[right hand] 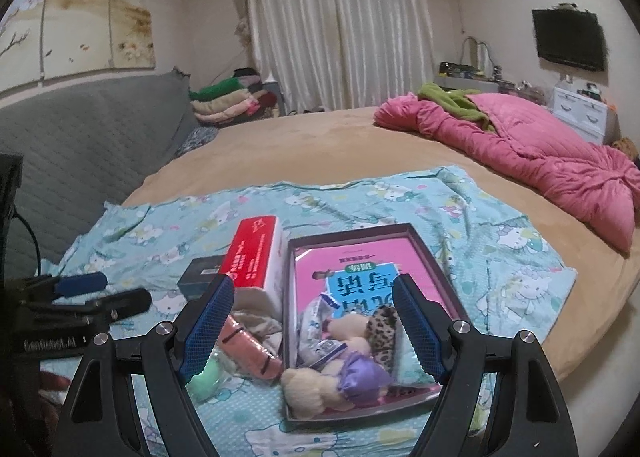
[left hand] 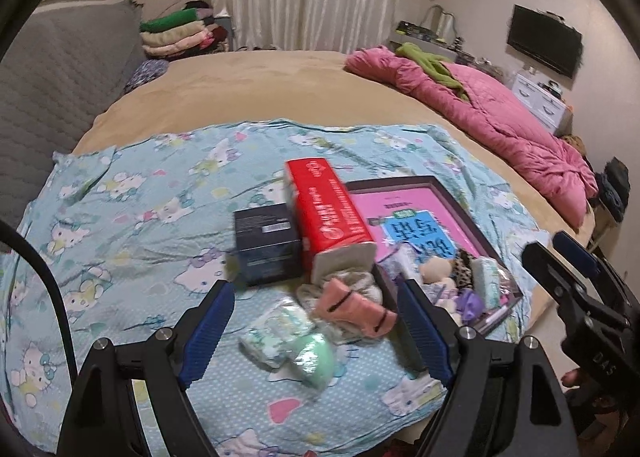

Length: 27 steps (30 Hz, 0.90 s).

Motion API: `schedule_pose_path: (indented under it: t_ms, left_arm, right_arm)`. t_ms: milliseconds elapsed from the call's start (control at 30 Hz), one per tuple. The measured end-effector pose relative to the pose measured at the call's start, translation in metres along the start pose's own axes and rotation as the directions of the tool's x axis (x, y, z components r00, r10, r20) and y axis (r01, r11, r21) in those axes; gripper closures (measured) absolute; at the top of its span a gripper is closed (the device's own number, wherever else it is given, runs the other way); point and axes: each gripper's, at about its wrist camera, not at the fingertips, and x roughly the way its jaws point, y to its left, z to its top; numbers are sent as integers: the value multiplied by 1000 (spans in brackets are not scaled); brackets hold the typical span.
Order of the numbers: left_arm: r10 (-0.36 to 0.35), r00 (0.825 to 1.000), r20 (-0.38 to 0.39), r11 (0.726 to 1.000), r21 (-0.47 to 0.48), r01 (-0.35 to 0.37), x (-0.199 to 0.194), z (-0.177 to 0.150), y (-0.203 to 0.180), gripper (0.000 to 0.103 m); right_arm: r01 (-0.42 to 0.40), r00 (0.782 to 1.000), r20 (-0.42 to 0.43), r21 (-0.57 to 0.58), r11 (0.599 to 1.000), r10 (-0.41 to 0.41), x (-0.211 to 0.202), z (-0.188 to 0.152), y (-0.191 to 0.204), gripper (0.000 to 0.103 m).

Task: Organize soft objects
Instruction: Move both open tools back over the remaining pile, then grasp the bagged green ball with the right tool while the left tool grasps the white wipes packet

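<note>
Looking along the left gripper: jaws wide, nothing pinched. Between the two blue pads, below them on the sheet, one green packet, one clear wrapped pack touching it, one pink sock just ahead, one grey-white cloth under the sock. Further ahead, one red tissue pack, lying on one dark box at its left. Ahead and right of the tool, one tray with one pink book inside; at its near end a heap of small soft things, among them one cream plush, one leopard piece and one purple piece. Far right, the right gripper, seen from the side. Beyond, one pink quilt on the bed.

Looking along the right gripper: jaws wide, empty. Directly between the pads, the tray with the book, one cream plush, one purple piece, one leopard piece, one white packet. Left of the tray, the sock, the cloth, the green packet by the left pad, the tissue pack, the dark box. Far left, the left gripper, side-on.
</note>
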Motion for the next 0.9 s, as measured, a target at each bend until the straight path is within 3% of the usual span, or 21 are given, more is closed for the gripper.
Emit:
schedule_pose_path:
  t_ms: [333, 600, 900]
  left_arm:
    - [35, 999, -39, 994, -105, -39, 13, -9, 59, 20]
    - [34, 996, -87, 989, -142, -46, 34, -24, 82, 20]
    - [6, 989, -150, 989, -148, -28, 66, -44, 90, 20]
  right_arm:
    - [-24, 999, -42, -63, 998, 21, 11, -10, 22, 21]
    - [-57, 994, -103, -127, 990, 44, 30, -25, 45, 21]
    - [-167, 967, -223, -191, 967, 123, 56, -57, 87, 21]
